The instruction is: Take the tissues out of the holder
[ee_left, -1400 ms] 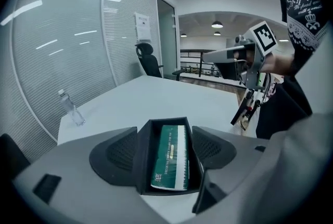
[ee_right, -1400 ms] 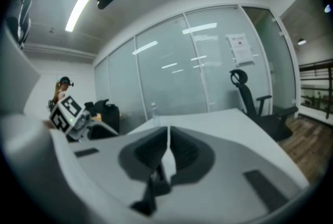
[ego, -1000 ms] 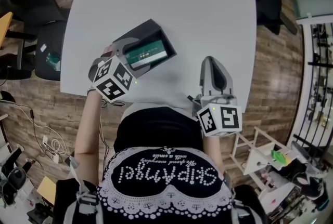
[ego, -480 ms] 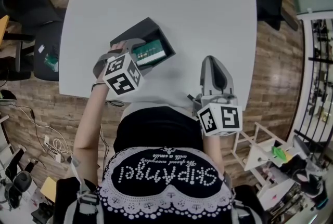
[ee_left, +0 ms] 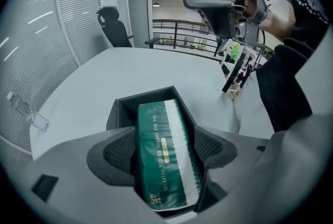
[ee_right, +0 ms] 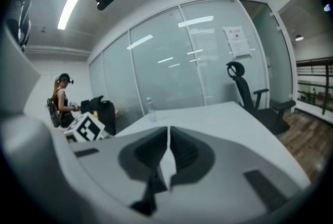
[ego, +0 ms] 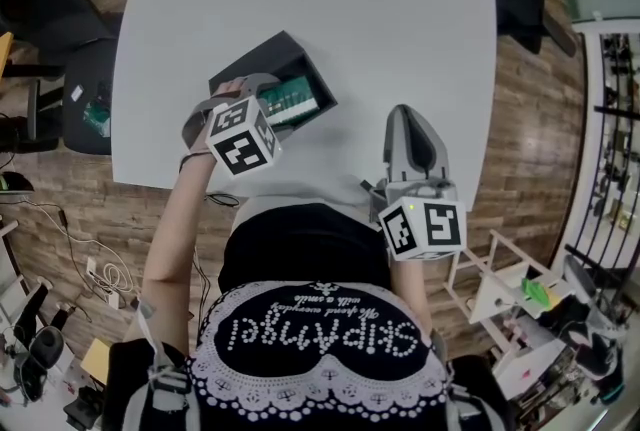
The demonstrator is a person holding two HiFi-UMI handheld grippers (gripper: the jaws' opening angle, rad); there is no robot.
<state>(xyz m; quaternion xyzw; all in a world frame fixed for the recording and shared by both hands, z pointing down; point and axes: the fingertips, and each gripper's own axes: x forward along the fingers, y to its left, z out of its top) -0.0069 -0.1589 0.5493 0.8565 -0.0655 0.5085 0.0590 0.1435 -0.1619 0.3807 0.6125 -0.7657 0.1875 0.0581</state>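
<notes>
Reaching further than a second ago, we bring our left gripper [ee_left: 165, 147] over the black holder [ego: 262, 59], jaws spread either side of the green tissue pack [ee_left: 160, 124] lying inside it; our right gripper [ee_right: 167, 158] stays pressed together at the table [ego: 380, 19] edge
</notes>
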